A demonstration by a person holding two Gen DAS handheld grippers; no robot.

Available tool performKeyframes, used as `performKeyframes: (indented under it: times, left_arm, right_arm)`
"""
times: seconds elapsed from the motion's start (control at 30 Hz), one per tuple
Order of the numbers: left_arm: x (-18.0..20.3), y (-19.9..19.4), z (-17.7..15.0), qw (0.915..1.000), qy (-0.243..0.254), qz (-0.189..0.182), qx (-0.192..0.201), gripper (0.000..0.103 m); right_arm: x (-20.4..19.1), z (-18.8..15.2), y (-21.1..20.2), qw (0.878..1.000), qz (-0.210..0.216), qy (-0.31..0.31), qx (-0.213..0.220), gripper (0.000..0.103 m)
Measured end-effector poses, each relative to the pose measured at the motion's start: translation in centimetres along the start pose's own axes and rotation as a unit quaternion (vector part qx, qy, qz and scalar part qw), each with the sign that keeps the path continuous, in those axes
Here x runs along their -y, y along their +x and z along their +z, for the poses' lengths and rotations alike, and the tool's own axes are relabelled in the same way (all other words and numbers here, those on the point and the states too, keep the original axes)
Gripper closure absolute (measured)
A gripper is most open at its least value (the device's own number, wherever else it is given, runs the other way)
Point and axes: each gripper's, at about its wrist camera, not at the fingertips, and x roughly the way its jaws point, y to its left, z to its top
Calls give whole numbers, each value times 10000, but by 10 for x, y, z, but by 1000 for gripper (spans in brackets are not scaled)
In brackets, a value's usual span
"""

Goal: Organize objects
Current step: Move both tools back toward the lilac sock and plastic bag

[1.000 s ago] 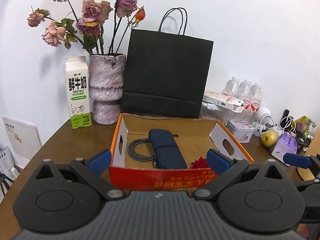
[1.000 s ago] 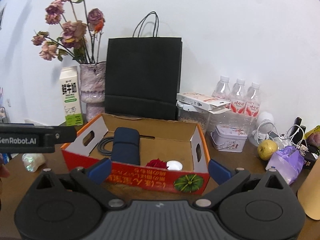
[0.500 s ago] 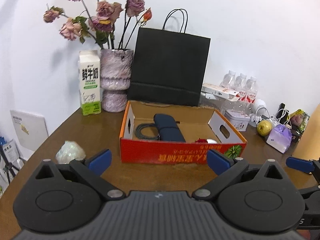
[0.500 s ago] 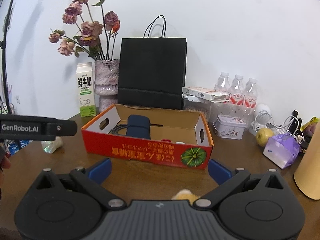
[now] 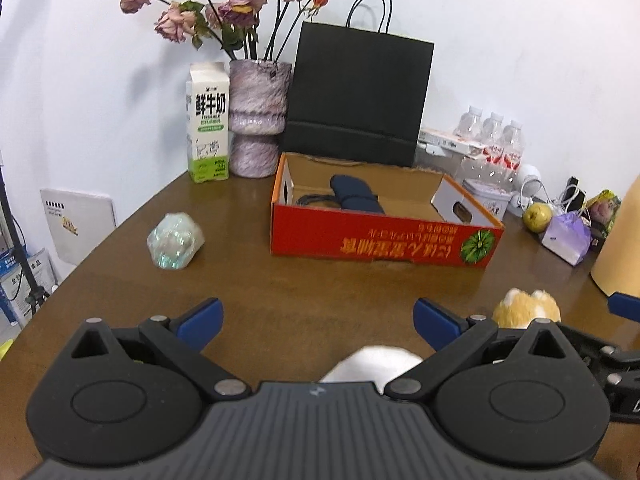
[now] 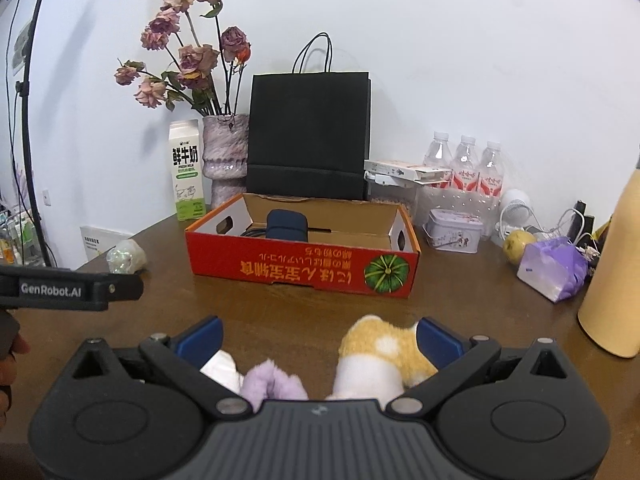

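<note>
An open red cardboard box (image 5: 384, 236) (image 6: 304, 268) stands mid-table with a dark blue pouch (image 5: 356, 196) (image 6: 286, 224) and a coiled cable inside. A shiny wrapped ball (image 5: 176, 246) (image 6: 126, 256) lies on the table left of the box. A fluffy plush toy (image 6: 380, 356) in yellow, white and purple lies right under my right gripper (image 6: 320, 338), between its wide-open fingers. In the left wrist view the plush toy (image 5: 524, 312) shows at the lower right. My left gripper (image 5: 318, 320) is open over bare table, well in front of the box.
Behind the box stand a black paper bag (image 5: 360, 92), a vase of dried roses (image 5: 258, 116) and a milk carton (image 5: 208, 120). Water bottles (image 6: 464, 168), a tin (image 6: 454, 232), a yellow fruit (image 6: 518, 244), a purple pack (image 6: 554, 268) and a tan cylinder (image 6: 616, 272) crowd the right. The table edge runs along the left.
Both grippers have drawn back from the box toward the table's near side. The plush toy and the shiny ball have come into view; both grippers stay open.
</note>
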Motion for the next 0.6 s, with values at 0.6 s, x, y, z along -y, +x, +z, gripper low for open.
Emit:
performKeyframes:
  times: [0.6]
  left_arm:
    - [-13, -18, -41, 9998, 67, 100, -140, 0]
  right_arm:
    - [8, -48, -33, 9998, 18, 190, -108, 0]
